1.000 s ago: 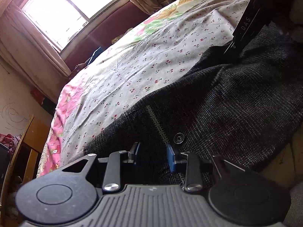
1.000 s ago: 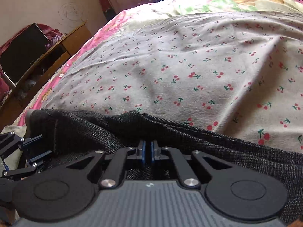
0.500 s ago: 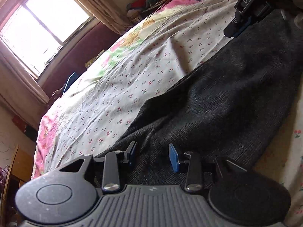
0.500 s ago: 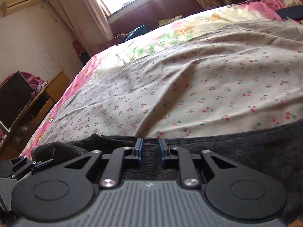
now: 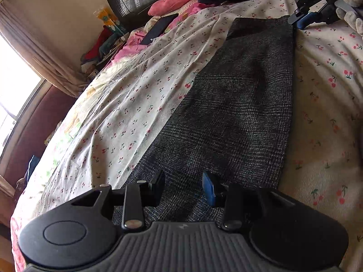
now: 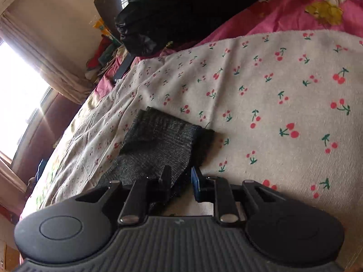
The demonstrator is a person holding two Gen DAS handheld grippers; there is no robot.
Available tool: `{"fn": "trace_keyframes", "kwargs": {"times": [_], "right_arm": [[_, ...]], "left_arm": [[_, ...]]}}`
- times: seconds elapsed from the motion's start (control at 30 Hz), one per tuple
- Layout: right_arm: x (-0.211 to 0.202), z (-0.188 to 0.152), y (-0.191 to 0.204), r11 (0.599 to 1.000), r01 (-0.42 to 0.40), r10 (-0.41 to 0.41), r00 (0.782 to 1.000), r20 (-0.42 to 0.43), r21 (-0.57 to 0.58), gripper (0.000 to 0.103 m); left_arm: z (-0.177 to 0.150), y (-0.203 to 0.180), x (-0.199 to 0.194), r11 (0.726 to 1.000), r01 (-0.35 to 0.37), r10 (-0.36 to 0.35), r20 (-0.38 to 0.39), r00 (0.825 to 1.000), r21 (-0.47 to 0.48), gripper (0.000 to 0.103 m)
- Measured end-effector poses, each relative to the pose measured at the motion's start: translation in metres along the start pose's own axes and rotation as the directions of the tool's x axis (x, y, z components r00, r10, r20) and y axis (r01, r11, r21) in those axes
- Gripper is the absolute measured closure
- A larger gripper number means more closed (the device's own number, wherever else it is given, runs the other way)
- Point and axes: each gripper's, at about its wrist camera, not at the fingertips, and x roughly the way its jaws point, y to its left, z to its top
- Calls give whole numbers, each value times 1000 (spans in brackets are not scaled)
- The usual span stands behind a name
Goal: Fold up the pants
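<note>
While the dark grey pants (image 5: pixel 238 104) lie stretched flat along the cherry-print bedsheet (image 5: pixel 127 113), the left gripper (image 5: pixel 183 188) hovers over their near end, jaws parted and clamping nothing. At the far end the right gripper (image 6: pixel 180 180) stands with jaws apart, the hem's corner between them, unpinched. A gloved hand (image 5: pixel 351 6) holds it

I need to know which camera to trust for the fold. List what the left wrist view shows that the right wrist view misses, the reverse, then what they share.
Left wrist only: the full length of the grey checked pants, the right gripper at their far end, and a gloved hand.

Right wrist only: a black plastic bag.

Both: the cherry-print sheet, curtain and window.
</note>
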Motion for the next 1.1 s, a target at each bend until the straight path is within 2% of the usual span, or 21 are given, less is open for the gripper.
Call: {"fn": "trace_keyframes", "kwargs": {"times": [0.1, 0.17, 0.23, 0.3, 0.37, 0.6, 0.73, 0.83, 0.87, 0.97, 1.1], "right_arm": [[10, 5, -3, 1000, -24, 24, 1000, 14, 0, 81], [22, 8, -6, 999, -11, 12, 1000, -11, 37, 83], [26, 9, -8, 996, -36, 37, 999, -8, 78, 82], [27, 14, -10, 996, -57, 57, 998, 4, 72, 82], [25, 16, -14, 993, -68, 68, 998, 6, 99, 97], [4, 14, -19, 991, -103, 100, 994, 40, 86, 98], [17, 14, -21, 995, -53, 55, 998, -20, 83, 90], [1, 11, -23, 990, -74, 75, 997, -3, 116, 66], [-4, 9, -25, 986, -92, 93, 996, -1, 139, 63], [-5, 0, -29, 973, -133, 143, 989, -40, 191, 63], [20, -13, -21, 953, -182, 211, 972, -100, 242, 63]], "left_arm": [[4, -3, 1, 1000, 1, 0, -11, 1000, 21, 52], [7, -6, 0, 1000, -2, 3, -18, 1000, 31, 52], [10, -7, -1, 1000, 4, -3, -22, 1000, 25, 52], [12, -9, -1, 1000, 8, -8, -24, 1000, 21, 52], [13, -9, -1, 1000, 9, -9, -22, 1000, 21, 52], [15, -16, 0, 999, 25, -25, -14, 1000, 27, 51], [16, -17, -2, 999, 23, -23, -9, 1000, 24, 51], [13, -13, -5, 1000, 29, -29, 1, 1000, 0, 48], [12, -12, -6, 1000, 31, -31, 8, 1000, -8, 48], [9, -11, -8, 998, 47, -46, 27, 999, -47, 48], [5, -12, -7, 996, 40, -38, 30, 999, -83, 48]]}}
